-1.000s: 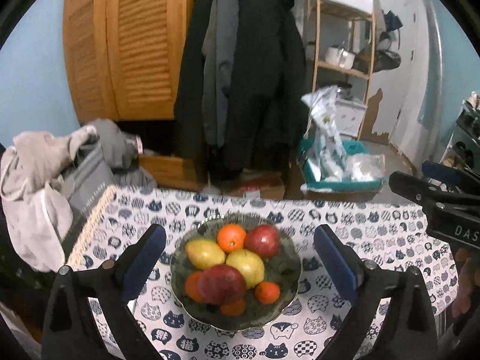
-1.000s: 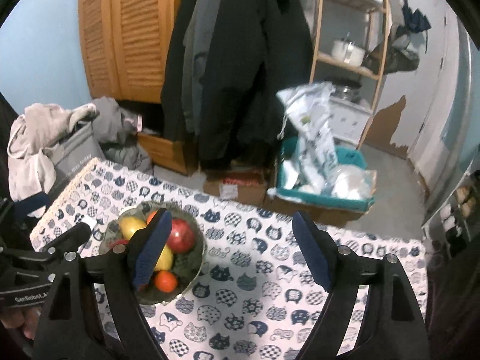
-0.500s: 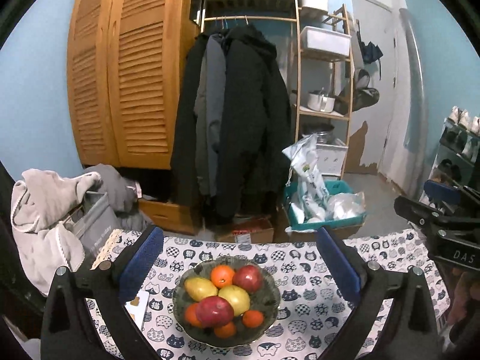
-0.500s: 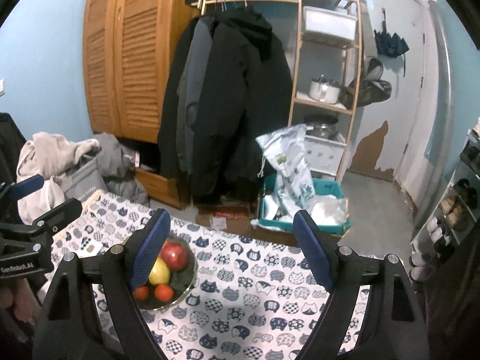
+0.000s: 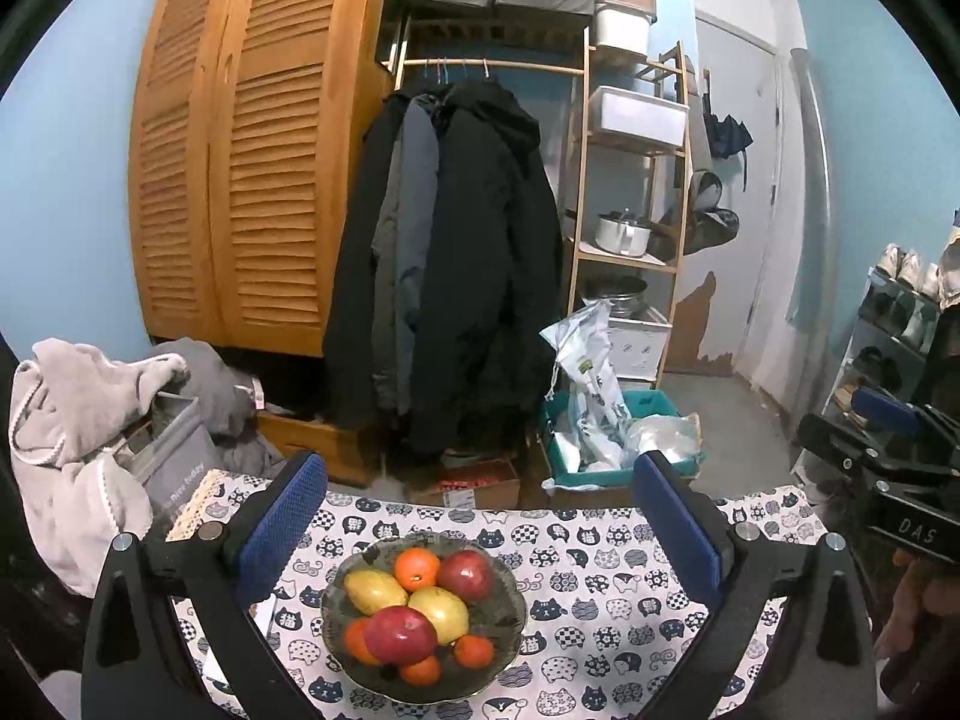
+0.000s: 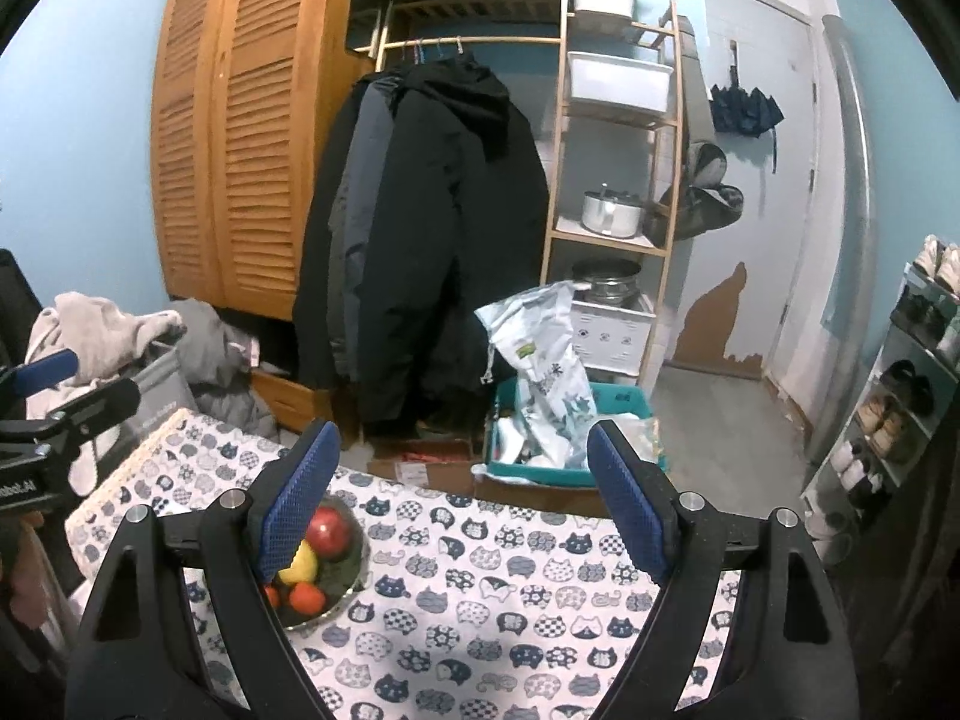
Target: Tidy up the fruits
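Note:
A dark glass bowl sits on the cat-print tablecloth. It holds two red apples, two yellow pears and several oranges. My left gripper is open and empty, raised above and behind the bowl. My right gripper is open and empty, to the right of the bowl, whose left part hides behind one finger. The right gripper also shows at the right edge of the left wrist view.
Beyond the table's far edge stand a wooden louvred wardrobe, hanging dark coats, a shelf rack with pots and a teal bin with bags. A laundry pile lies left. White paper lies left of the bowl.
Both grippers have risen and pulled back from the table, so the bowl looks smaller and lower in both views. Both stay open. The fruits have not moved.

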The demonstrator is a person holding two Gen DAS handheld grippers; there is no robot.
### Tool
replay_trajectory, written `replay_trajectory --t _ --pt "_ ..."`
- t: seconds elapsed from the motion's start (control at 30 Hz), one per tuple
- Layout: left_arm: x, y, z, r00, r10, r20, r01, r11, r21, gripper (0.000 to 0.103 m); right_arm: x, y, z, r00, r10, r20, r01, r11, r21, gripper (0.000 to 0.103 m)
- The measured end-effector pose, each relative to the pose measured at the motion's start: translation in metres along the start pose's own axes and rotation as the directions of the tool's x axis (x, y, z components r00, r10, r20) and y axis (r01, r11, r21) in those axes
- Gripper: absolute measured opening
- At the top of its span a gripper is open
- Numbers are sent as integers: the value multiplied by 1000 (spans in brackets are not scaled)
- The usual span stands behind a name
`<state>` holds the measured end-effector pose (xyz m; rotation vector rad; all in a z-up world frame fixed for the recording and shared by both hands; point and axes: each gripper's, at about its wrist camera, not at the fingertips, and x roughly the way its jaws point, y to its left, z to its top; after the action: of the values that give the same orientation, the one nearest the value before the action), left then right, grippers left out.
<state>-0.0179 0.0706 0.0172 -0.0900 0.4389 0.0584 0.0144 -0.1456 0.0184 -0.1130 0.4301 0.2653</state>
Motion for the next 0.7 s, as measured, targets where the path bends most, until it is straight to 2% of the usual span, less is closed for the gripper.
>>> replay_trajectory --t 0.7 --pt "1 -3 0 1000 8 -7 -8 1000 12 103 1 -11 -3 1000 -22 -13 23 1000 17 83"
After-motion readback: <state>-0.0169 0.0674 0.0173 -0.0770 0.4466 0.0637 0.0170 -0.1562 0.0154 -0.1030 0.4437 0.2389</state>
